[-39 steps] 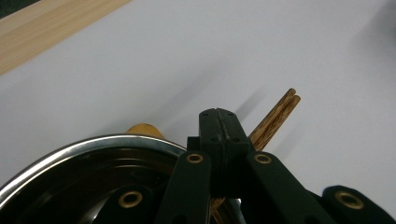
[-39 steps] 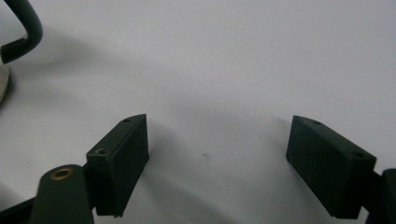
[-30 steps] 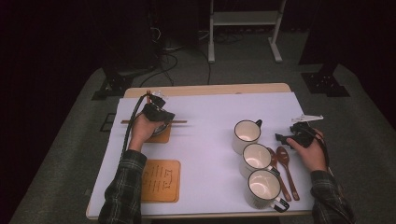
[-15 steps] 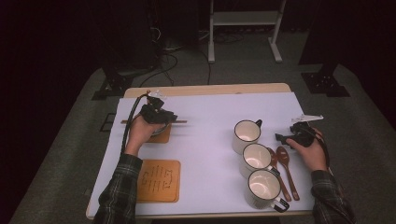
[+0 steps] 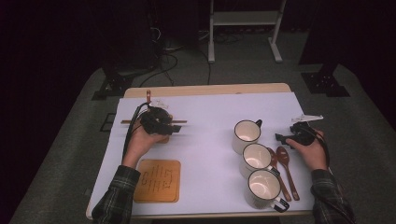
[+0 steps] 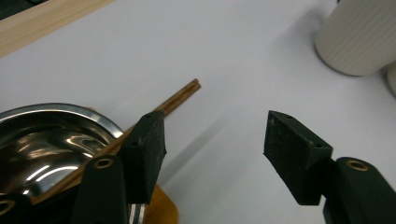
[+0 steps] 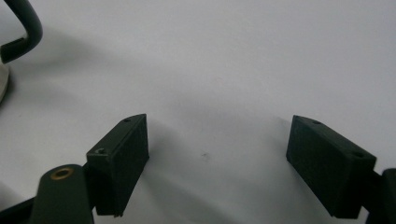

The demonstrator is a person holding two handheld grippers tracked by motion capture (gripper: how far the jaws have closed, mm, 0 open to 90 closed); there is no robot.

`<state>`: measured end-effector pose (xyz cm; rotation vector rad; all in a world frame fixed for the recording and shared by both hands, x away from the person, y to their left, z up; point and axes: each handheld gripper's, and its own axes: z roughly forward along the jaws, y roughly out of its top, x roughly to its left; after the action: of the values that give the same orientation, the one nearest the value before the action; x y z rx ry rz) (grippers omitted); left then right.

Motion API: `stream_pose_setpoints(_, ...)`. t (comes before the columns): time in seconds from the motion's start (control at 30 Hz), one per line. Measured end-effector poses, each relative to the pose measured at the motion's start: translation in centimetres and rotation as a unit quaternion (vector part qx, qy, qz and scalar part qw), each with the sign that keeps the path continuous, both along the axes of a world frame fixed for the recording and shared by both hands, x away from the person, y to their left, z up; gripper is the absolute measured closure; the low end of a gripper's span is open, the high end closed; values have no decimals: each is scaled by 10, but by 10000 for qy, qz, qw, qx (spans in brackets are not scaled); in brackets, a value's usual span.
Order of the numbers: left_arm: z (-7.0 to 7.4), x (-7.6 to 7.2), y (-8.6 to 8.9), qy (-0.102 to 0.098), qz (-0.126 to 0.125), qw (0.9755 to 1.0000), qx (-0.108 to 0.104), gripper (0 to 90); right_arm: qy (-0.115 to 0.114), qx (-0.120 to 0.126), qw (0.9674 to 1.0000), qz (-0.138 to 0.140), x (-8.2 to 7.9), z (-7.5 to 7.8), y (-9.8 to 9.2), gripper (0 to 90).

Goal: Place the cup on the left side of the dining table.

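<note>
The left gripper [image 6: 212, 154] has just been opening its jaws, now wide with nothing between them, right beside the chopsticks [image 6: 175, 99] lying across a shiny metal bowl [image 6: 44, 140] on the white desk [image 5: 210, 112], while the right gripper [image 7: 217, 161] rests wide open and empty near 3 mugs [image 5: 256, 157].
</note>
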<state>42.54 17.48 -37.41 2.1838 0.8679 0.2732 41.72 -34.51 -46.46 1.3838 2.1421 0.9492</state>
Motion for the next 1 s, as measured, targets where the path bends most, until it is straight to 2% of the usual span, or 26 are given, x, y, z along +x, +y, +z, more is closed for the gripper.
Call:
stream_pose_setpoints(0.2, -6, -20, -11, -48, -75, 10000, -20, 270, 7, 1, 10000, 0, 0, 0, 0, 194)
stream_pose_setpoints(0.53, -20, -48, -32, -129, -393, 9991, 51, 134, 11, 15, 10000, 0, 0, 0, 0, 193)
stream_pose_setpoints(0.67, -29, -58, -44, -129, -623, 9977, 221, 77, 13, 12, 10000, 0, 0, 0, 0, 194)
stream_pose_setpoints(0.8, -38, -65, -53, -104, -706, 9969, 320, 26, 12, 12, 10000, -1, 0, 0, 0, 194)
stream_pose_setpoints(0.9, -47, -73, -62, -67, -852, 9957, 371, 9, 4, 7, 10000, 3, 0, 0, 0, 194)
stream_pose_setpoints(1.0, -55, -79, -69, -86, -1011, 9935, 525, 0, 1, 6, 10000, 2, 0, 0, 0, 194)
